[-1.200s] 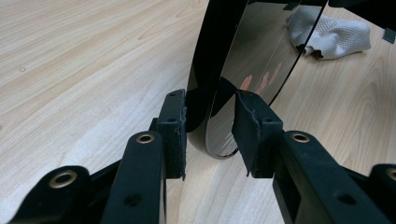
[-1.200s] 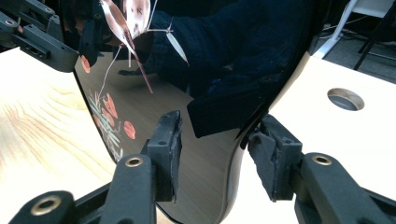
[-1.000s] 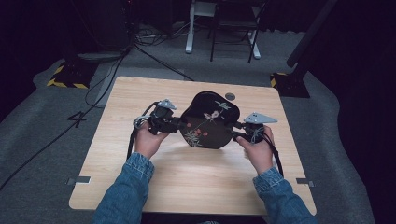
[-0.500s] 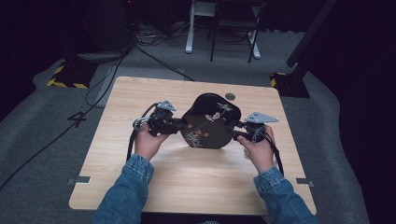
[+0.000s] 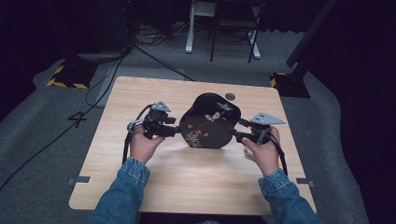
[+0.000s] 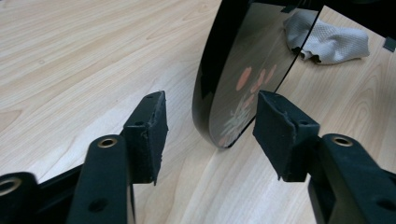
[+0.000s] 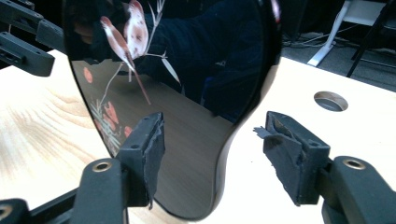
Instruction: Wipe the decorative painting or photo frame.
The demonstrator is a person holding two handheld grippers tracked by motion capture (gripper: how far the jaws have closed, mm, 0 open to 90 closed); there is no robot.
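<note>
A black lacquer tray (image 5: 209, 121) painted with a bird and red flowers stands tilted on its near rim at the middle of the wooden table (image 5: 140, 98). My left gripper (image 5: 177, 132) is at its left rim, open. In the left gripper view the tray's edge (image 6: 210, 84) sits in the gap between the jaws (image 6: 210, 123). My right gripper (image 5: 236, 133) is at the right rim, also open. There the glossy tray face (image 7: 187, 60) passes between its pads (image 7: 215, 140), and I cannot tell whether they touch it.
A round grommet hole (image 5: 229, 96) lies in the table just behind the tray. A pale cloth-like thing (image 6: 331, 39) shows past the tray's rim. Cables, stands and chair legs are on the floor beyond the far edge.
</note>
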